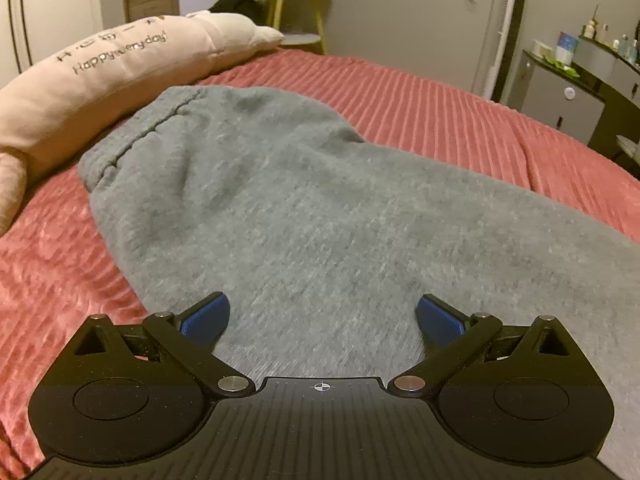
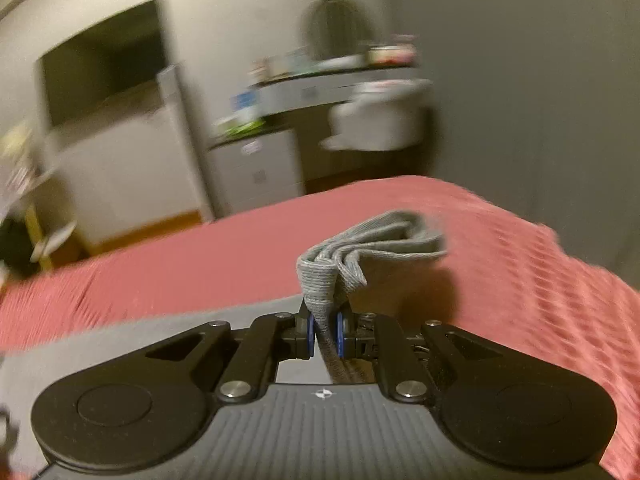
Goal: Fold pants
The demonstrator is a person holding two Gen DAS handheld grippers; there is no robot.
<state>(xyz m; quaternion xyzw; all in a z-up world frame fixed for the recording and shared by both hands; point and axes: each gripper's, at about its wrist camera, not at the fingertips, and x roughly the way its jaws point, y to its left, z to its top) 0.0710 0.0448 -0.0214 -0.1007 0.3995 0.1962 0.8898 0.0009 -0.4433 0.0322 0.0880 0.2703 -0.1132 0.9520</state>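
Your right gripper (image 2: 324, 330) is clamped on a bunched cuff of the grey pants (image 1: 304, 208), lifted above the red bedspread (image 1: 440, 104). Your left gripper (image 1: 323, 314) stands wide open over the pants, which lie flat on the bed with the waistband at the far left beside the pillow (image 1: 100, 80).

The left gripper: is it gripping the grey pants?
No, the left gripper stands wide open above the grey pants, its blue pads apart.
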